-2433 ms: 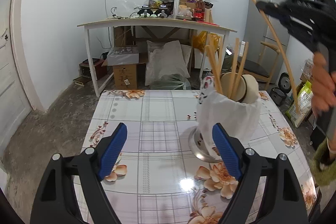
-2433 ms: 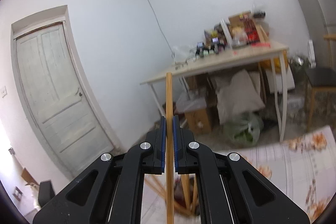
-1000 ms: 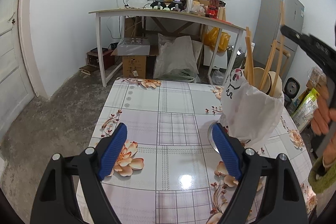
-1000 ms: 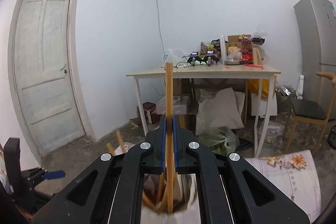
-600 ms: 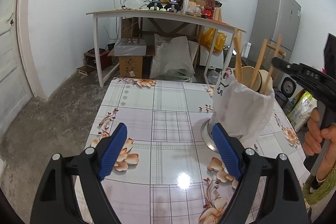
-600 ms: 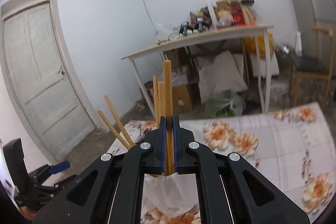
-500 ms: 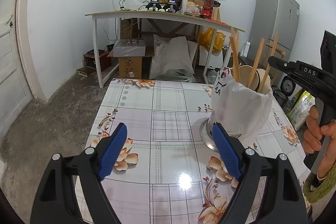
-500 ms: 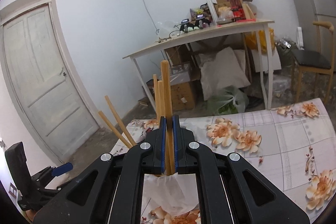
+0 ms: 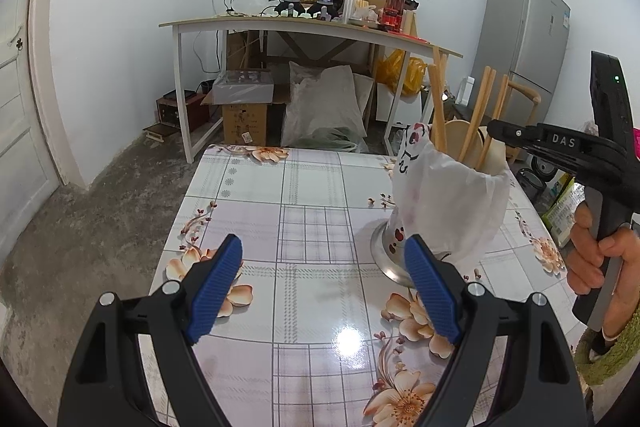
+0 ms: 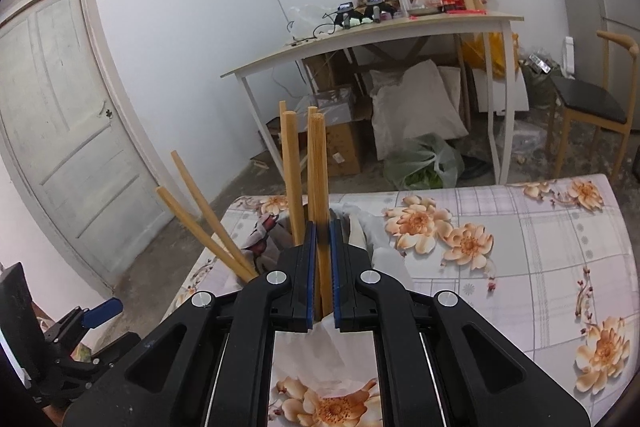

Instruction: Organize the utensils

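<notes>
Nearest us, our left gripper [image 9: 322,283] hovers over the floral table [image 9: 280,227], its blue pads wide apart and holding nothing. Just beyond, our right gripper [image 10: 322,259] is level above the bag-wrapped holder [image 9: 448,203], its pads nearly together around an upright chopstick [image 10: 318,187], a slim gap showing. Other chopsticks [image 10: 208,215] lean in the holder. "DAS" is printed on the right gripper. Farther back are a cluttered desk [image 9: 304,27], a fridge [image 9: 524,35] and a white door [image 10: 68,131].
</notes>
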A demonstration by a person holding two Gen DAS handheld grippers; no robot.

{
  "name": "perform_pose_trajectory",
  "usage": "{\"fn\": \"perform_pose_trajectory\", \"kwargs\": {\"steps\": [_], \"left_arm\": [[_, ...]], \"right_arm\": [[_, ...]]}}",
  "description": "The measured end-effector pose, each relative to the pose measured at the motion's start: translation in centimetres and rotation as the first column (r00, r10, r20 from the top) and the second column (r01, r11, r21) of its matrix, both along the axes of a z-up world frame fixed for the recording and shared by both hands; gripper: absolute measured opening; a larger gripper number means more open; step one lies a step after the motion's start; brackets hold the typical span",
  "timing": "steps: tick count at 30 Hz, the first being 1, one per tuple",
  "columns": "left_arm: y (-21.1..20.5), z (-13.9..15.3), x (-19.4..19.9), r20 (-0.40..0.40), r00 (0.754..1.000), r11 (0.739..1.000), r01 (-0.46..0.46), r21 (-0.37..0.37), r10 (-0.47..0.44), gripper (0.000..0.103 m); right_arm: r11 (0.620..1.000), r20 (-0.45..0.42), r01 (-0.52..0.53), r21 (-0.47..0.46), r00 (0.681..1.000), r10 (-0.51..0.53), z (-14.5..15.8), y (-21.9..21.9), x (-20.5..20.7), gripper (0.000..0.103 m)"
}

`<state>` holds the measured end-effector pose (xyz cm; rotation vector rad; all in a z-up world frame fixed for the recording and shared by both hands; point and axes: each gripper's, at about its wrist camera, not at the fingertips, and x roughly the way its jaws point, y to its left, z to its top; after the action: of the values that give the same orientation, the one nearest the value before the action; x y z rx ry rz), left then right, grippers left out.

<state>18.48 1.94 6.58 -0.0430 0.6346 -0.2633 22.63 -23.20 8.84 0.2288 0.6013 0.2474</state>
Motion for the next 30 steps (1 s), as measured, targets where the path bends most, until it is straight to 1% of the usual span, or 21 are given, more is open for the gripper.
{"fn": "perform_pose_trajectory", "kwargs": {"steps": [2,3,4,9,11,12,14,15,17,19,21,23,26,30], "left_arm": [[-0.1,0.0,-0.2,-0.003,1.000,1.000,-0.001,-0.003,0.001,0.081],[-0.2,0.1,-0.3,-0.005,1.000,1.000,-0.001,-0.004,0.001,0.081],[-0.2,0.1,-0.4,-0.006,1.000,1.000,-0.001,-0.005,0.001,0.081],[-0.4,0.5,-1.0,-0.004,1.000,1.000,0.007,-0.008,-0.007,0.082],[-0.5,0.7,-1.3,-0.002,1.000,1.000,0.009,-0.008,-0.009,0.082],[-0.6,0.7,-1.4,-0.002,1.000,1.000,0.009,-0.009,-0.009,0.083],[-0.7,0.8,-1.6,0.000,1.000,1.000,0.010,-0.008,-0.010,0.085],[-0.8,0.8,-1.8,0.000,1.000,1.000,0.006,-0.007,-0.006,0.087],[-1.0,0.9,-2.3,-0.003,1.000,1.000,0.003,-0.016,-0.003,0.090],[-1.5,0.7,-2.7,-0.011,1.000,1.000,-0.002,-0.013,0.002,0.093],[-2.0,0.5,-3.2,-0.015,1.000,1.000,0.002,0.001,-0.002,0.097],[-2.7,0.4,-3.9,-0.018,1.000,1.000,0.001,0.027,-0.001,0.097],[-3.3,0.3,-4.6,-0.022,1.000,0.998,-0.007,0.060,0.008,0.097],[-4.0,0.0,-5.5,-0.016,0.997,0.992,-0.073,0.105,0.075,0.097]], "right_arm": [[1.000,0.009,-0.010,0.014,1.000,0.010,0.3,-0.1,-0.6,0.026],[1.000,0.016,-0.009,0.014,1.000,0.008,0.5,-0.1,-1.0,0.029],[1.000,0.029,-0.005,0.009,1.000,0.004,0.8,-0.2,-1.6,0.034],[1.000,0.067,-0.006,-0.023,0.998,0.008,2.2,-0.1,-4.0,0.048],[0.999,0.071,0.001,-0.053,0.997,0.003,2.5,0.0,-5.5,0.056],[0.998,0.069,0.005,-0.070,0.998,0.000,2.5,0.0,-6.0,0.058],[0.993,0.056,0.022,-0.112,0.998,-0.016,2.2,0.3,-7.3,0.066],[0.990,0.048,0.035,-0.134,0.998,-0.029,1.9,0.5,-8.1,0.068],[0.985,0.029,0.053,-0.162,0.998,-0.049,1.1,0.7,-9.3,0.076],[0.973,0.015,0.095,-0.210,0.995,-0.094,-0.1,1.1,-10.8,0.080],[0.964,0.001,0.122,-0.238,0.992,-0.125,-1.1,1.2,-11.8,0.084],[0.959,-0.021,0.140,-0.248,0.989,-0.149,-2.1,0.9,-12.7,0.088],[0.948,-0.052,0.171,-0.267,0.980,-0.191,-3.2,0.5,-13.9,0.091],[0.927,-0.064,0.198,-0.318,0.971,-0.229,-3.7,0.4,-14.8,0.094]]}}
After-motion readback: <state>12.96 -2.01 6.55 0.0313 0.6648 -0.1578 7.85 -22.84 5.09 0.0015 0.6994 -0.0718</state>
